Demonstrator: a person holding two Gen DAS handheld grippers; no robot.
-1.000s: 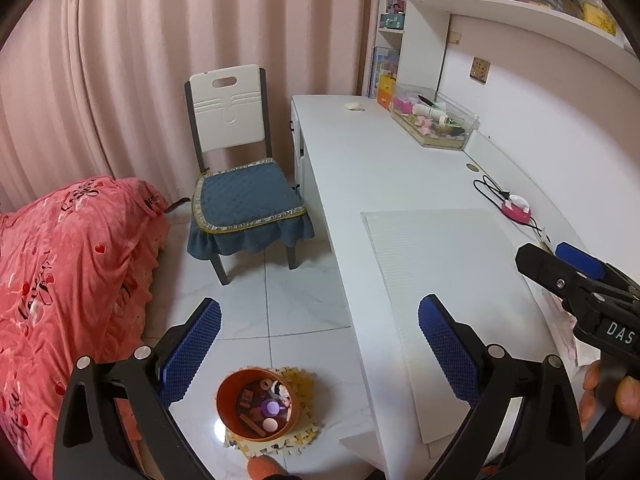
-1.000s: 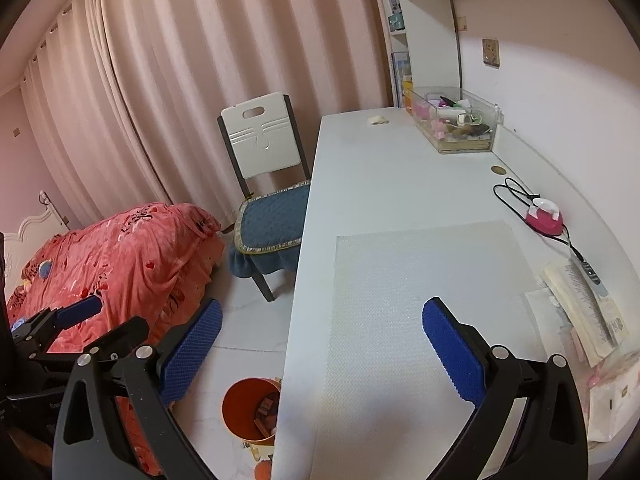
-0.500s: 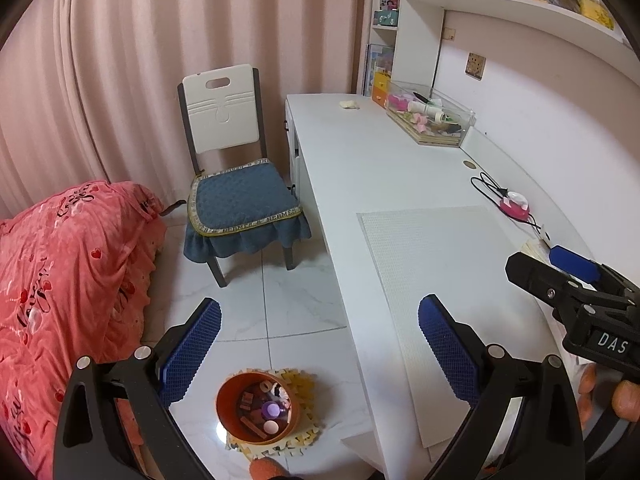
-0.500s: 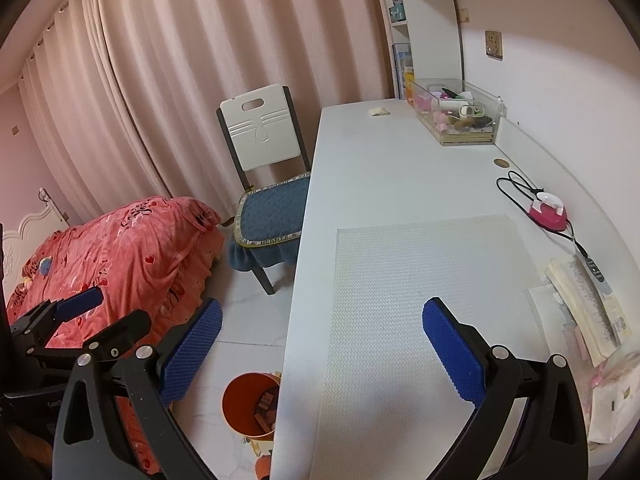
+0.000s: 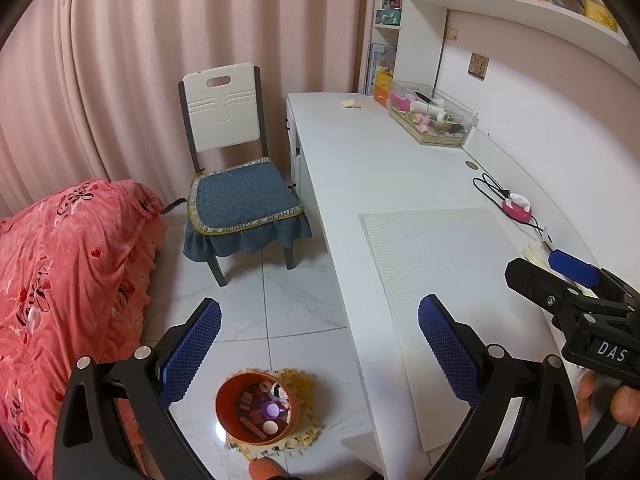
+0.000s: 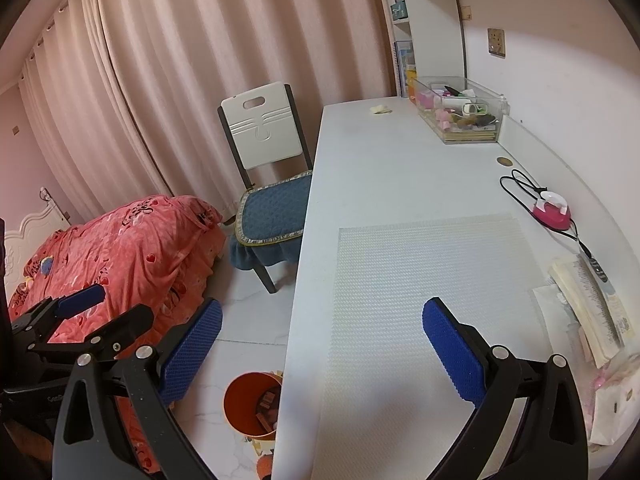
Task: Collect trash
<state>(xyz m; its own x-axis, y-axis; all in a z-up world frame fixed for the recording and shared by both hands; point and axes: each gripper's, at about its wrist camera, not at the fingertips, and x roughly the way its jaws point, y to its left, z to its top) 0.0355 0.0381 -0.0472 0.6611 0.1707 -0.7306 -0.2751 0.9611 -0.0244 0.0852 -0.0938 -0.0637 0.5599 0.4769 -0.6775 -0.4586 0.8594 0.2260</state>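
Item: two hand-held grippers, both spread wide, nothing held.

Left gripper [image 5: 320,344] hangs over the floor beside the desk [image 5: 384,168]; right gripper [image 6: 322,350] over the near desk edge and mat [image 6: 432,280]. Orange bin [image 5: 257,407], part filled, stands on the floor low between the left gripper's pads. Only loose scrap seen: a small pale crumpled piece [image 6: 380,109] at the desk's far end, straight ahead, well apart; its long axis too small to tell. Right gripper judged nearer.

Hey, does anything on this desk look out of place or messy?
One crumpled scrap lies alone at the desk's far end, like stray trash. Papers at the near right edge sit in a loose, skewed pile. Nothing looks spilled or broken.
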